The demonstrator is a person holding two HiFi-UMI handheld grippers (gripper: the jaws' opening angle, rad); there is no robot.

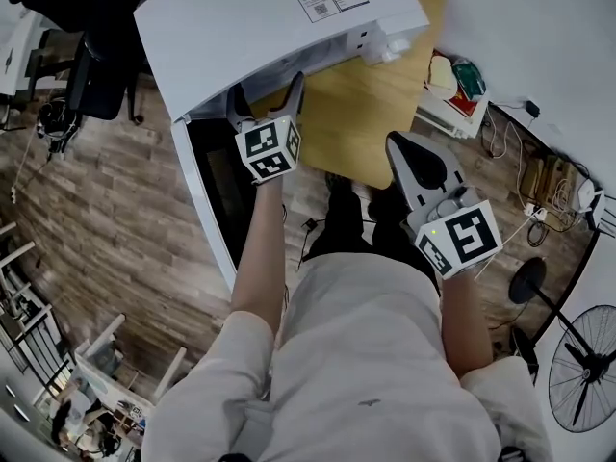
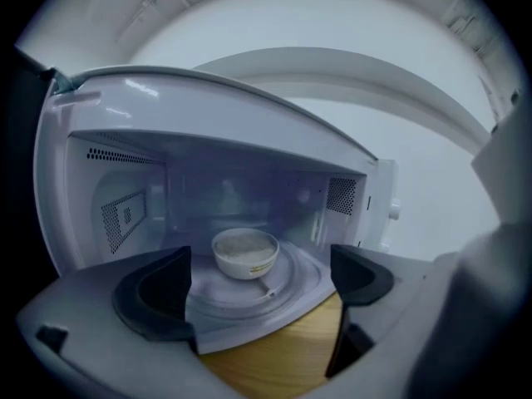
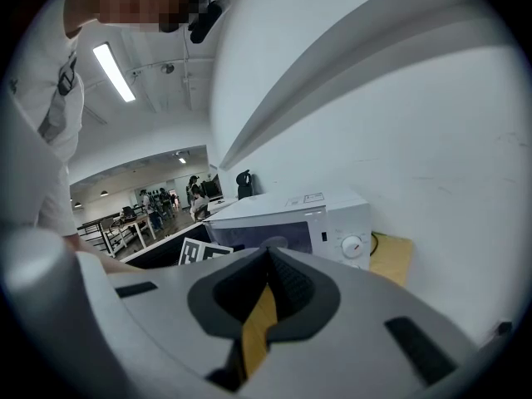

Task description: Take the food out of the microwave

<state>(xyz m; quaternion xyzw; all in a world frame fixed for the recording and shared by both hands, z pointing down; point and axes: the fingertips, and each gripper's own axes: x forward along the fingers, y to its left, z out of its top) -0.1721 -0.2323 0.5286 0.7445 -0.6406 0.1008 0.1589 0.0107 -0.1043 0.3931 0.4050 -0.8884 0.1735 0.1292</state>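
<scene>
A white microwave (image 1: 269,17) stands on a wooden table (image 1: 375,104) with its door (image 1: 207,195) swung open to the left. Inside, a white bowl of rice (image 2: 245,252) sits on the glass turntable (image 2: 283,285). My left gripper (image 1: 267,92) is open at the mouth of the oven, a little short of the bowl, which lies between and beyond the jaws (image 2: 253,285). My right gripper (image 1: 399,144) is shut with nothing in it and held back to the right of the microwave (image 3: 307,223), over the table's edge.
The open door juts out at the left of the oven. On the table's right end lies a small box of items (image 1: 452,89). Cables and a power strip (image 1: 549,181) and a floor fan (image 1: 582,364) are on the floor at the right. An office chair (image 1: 96,56) stands far left.
</scene>
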